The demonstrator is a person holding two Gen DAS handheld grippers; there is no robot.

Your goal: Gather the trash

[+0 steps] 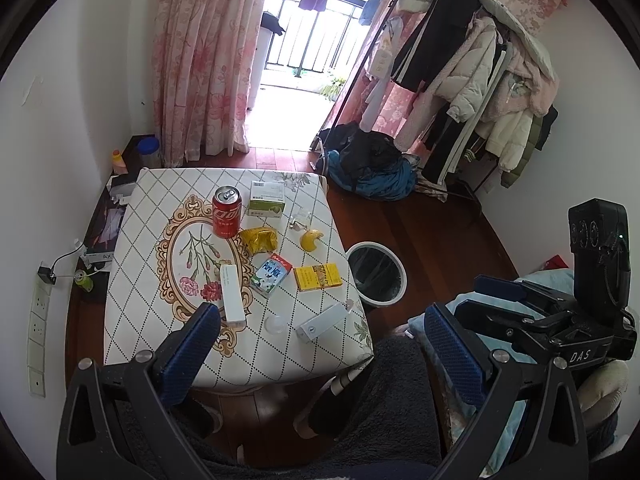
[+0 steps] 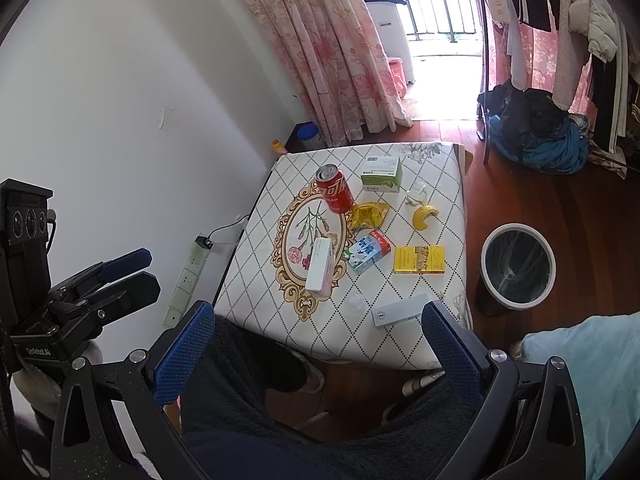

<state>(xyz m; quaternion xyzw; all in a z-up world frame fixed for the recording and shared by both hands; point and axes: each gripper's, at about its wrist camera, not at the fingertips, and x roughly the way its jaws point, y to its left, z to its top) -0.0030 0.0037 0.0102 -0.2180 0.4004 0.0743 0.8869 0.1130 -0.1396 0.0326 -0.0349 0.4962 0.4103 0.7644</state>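
A small table (image 1: 152,320) (image 2: 436,168) with a diamond-pattern cloth carries the trash: a red soda can (image 1: 226,212) (image 2: 334,194), a green box (image 1: 266,198) (image 2: 381,176), a crumpled gold wrapper (image 1: 259,239) (image 2: 369,214), a yellow peel (image 1: 311,239) (image 2: 423,216), a blue milk carton (image 1: 272,275) (image 2: 367,256), a yellow pack (image 1: 318,277) (image 2: 419,259), a long white box (image 1: 232,294) (image 2: 320,270) and a grey box (image 1: 323,322) (image 2: 396,312). A white bin (image 1: 376,274) (image 2: 518,266) with a black liner stands on the floor, right of the table. My left gripper (image 1: 320,356) and right gripper (image 2: 320,350) hang open above the near edge, holding nothing.
A person's dark-trousered legs (image 1: 360,408) and feet sit under the near table edge. A clothes rack (image 1: 480,80) and a heap of dark and blue clothes (image 1: 372,168) stand at the right. A floral curtain (image 1: 204,56) hangs behind. A power strip (image 2: 188,276) is on the left wall.
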